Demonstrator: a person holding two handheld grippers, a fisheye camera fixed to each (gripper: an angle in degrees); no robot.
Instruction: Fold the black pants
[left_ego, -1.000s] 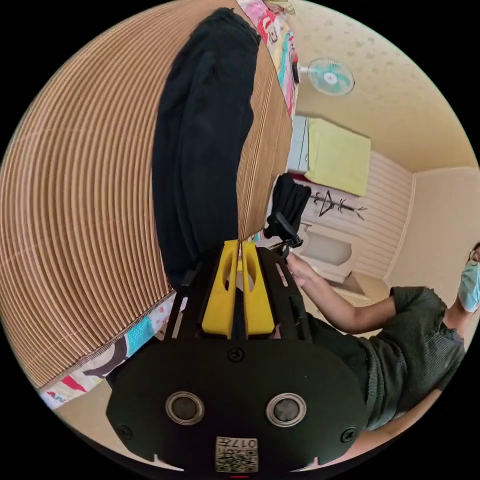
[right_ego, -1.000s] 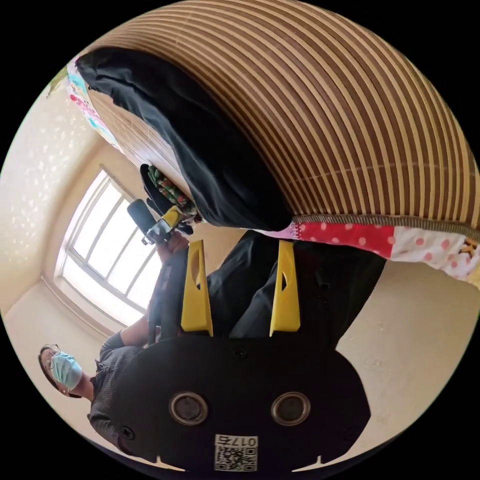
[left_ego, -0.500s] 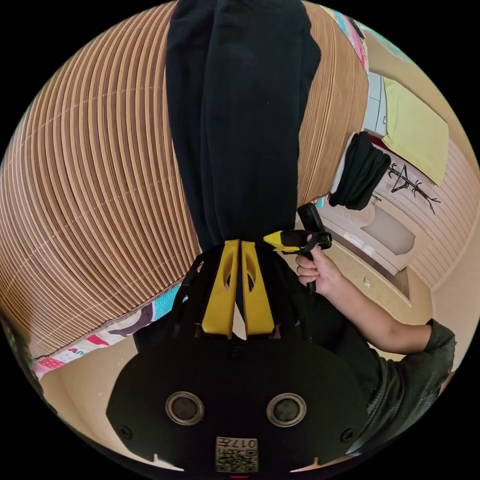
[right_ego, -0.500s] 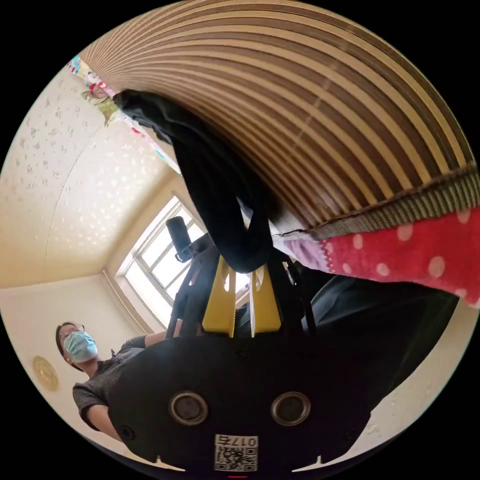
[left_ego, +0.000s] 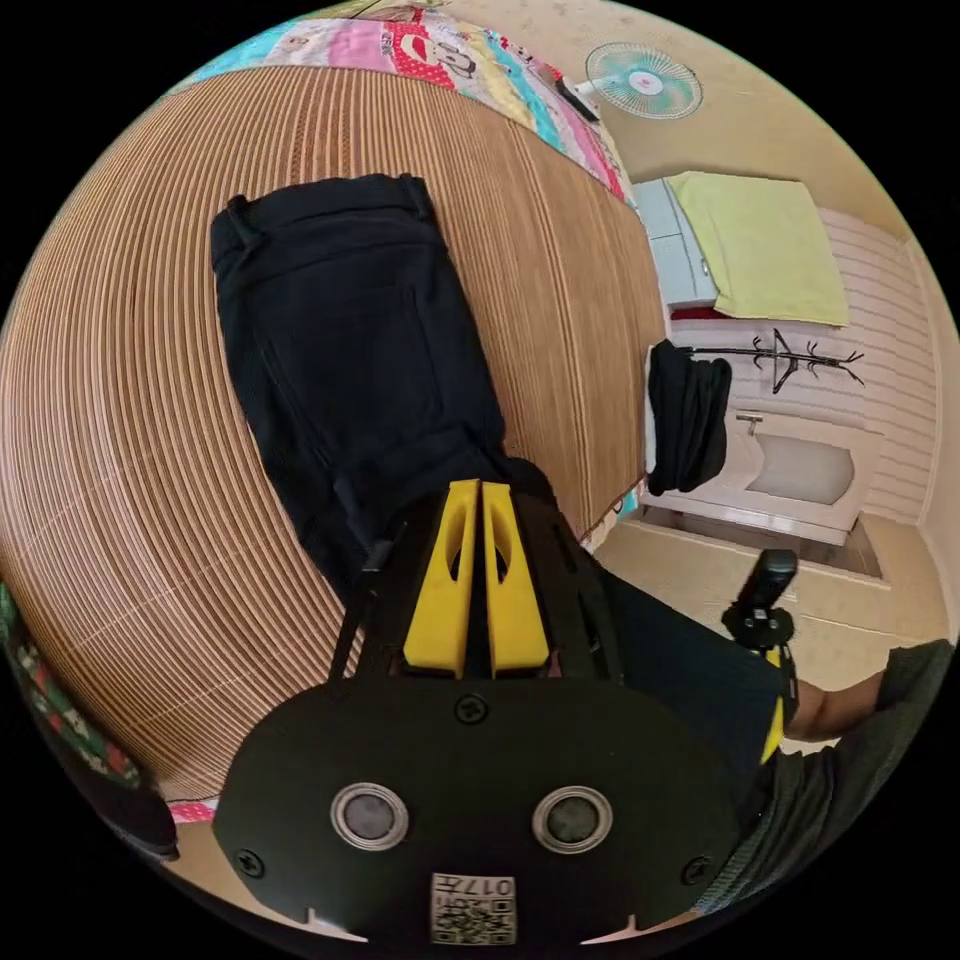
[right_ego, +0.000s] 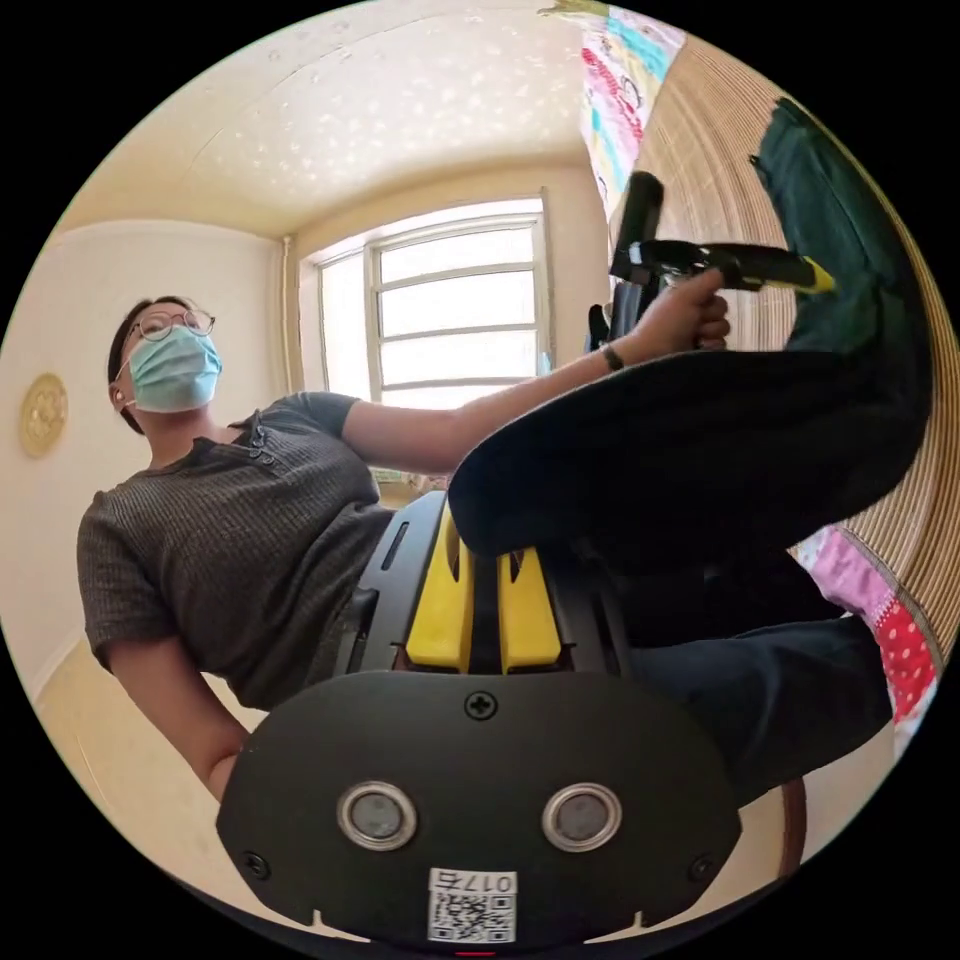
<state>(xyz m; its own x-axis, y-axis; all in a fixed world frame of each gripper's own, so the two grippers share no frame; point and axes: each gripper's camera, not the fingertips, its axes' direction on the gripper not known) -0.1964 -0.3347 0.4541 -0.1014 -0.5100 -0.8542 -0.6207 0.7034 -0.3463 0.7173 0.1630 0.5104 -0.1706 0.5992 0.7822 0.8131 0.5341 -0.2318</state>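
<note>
Pants (left_ego: 355, 360), black, lie on a striped mat (left_ego: 130, 450) in the left gripper view, long axis running from the waistband at upper left (belt loops visible) down toward the lower right, where the legs pass under the left gripper (left_ego: 482, 495). Its yellow jaws stand pressed together with dark cloth between them at the tips. A patterned sheet (left_ego: 440, 60) borders the mat's far edge. Beyond the mat a dark garment (left_ego: 688, 415) hangs near a yellow cloth (left_ego: 760, 245), a fan (left_ego: 645, 80) and a white tub (left_ego: 800, 470). The right gripper (left_ego: 770, 690) shows at lower right, held low beside a grey sleeve (left_ego: 850, 760); its jaw state cannot be told from here.

Right gripper view: the right gripper (right_ego: 490, 560) has its jaws nearly closed on a fold of the pants (right_ego: 700, 460), which arch up from the jaws and out to the right onto the mat (right_ego: 720, 200). The left gripper (right_ego: 820, 280) sits above the cloth, held by a hand (right_ego: 690, 315). The person (right_ego: 230, 520) stands before a window (right_ego: 460, 300) (bright daylight).
</note>
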